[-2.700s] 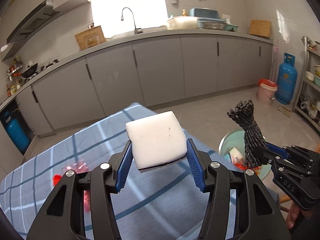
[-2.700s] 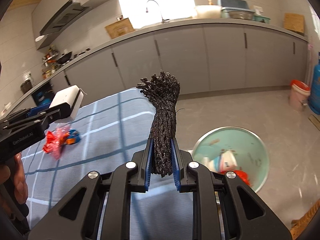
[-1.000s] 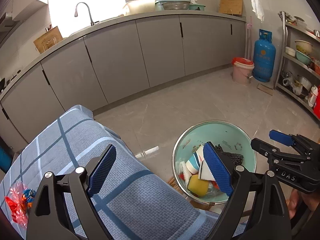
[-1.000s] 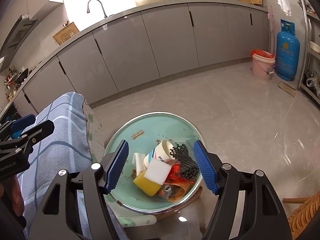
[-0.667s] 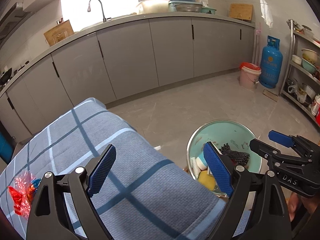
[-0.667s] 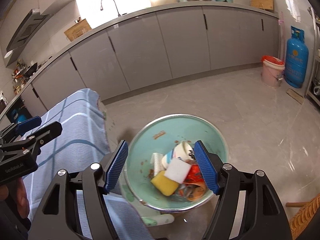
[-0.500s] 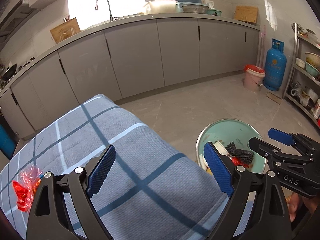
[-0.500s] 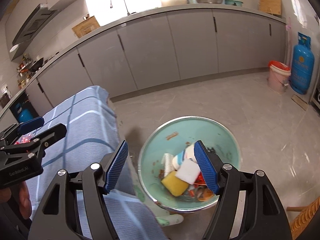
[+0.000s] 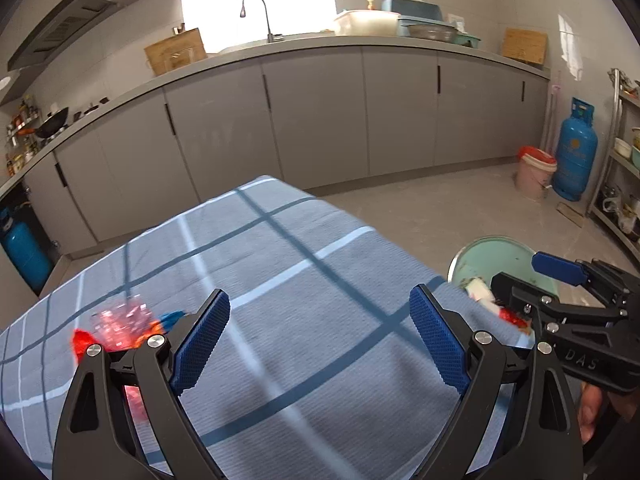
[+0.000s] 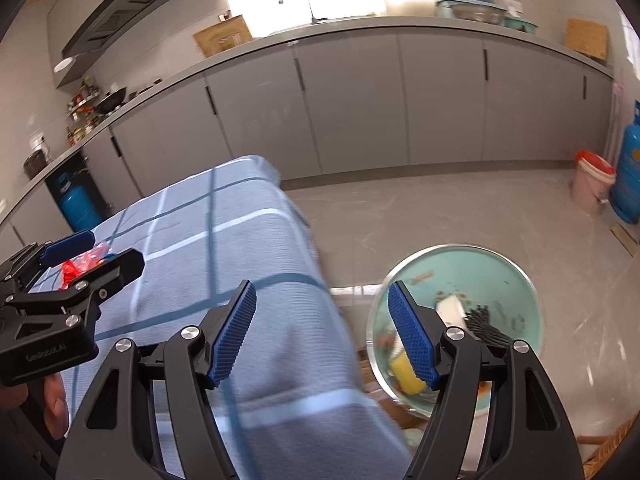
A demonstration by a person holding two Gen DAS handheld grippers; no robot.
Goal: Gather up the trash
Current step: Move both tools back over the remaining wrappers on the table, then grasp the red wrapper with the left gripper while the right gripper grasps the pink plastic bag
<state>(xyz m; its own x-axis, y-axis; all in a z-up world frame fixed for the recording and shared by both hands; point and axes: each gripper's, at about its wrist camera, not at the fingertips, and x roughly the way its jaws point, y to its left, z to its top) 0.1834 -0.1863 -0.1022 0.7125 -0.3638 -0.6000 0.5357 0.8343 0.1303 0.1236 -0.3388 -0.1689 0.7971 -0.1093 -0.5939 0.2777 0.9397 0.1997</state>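
A crumpled red and clear wrapper (image 9: 116, 326) lies on the blue checked tablecloth (image 9: 280, 264) at the left, partly behind my left finger. My left gripper (image 9: 320, 340) is open and empty above the cloth, to the right of the wrapper. My right gripper (image 10: 322, 336) is open and empty over the table's right edge. The mint green bin (image 10: 504, 276) stands on the floor to the right, holding a white sponge, a black cord bundle and a yellow sponge. The wrapper (image 10: 82, 262) also shows in the right wrist view beside the left gripper.
Grey kitchen cabinets (image 9: 320, 120) run along the far wall. A blue gas cylinder (image 9: 574, 150) and a pink bucket (image 9: 534, 172) stand at the right. A metal shelf rack (image 9: 624, 184) is at the far right. Another blue cylinder (image 9: 24, 246) stands left of the table.
Both grippers let go of the white sponge and the black cord bundle into the bin. Since then both have swung left, back over the table toward the wrapper, jaws still open.
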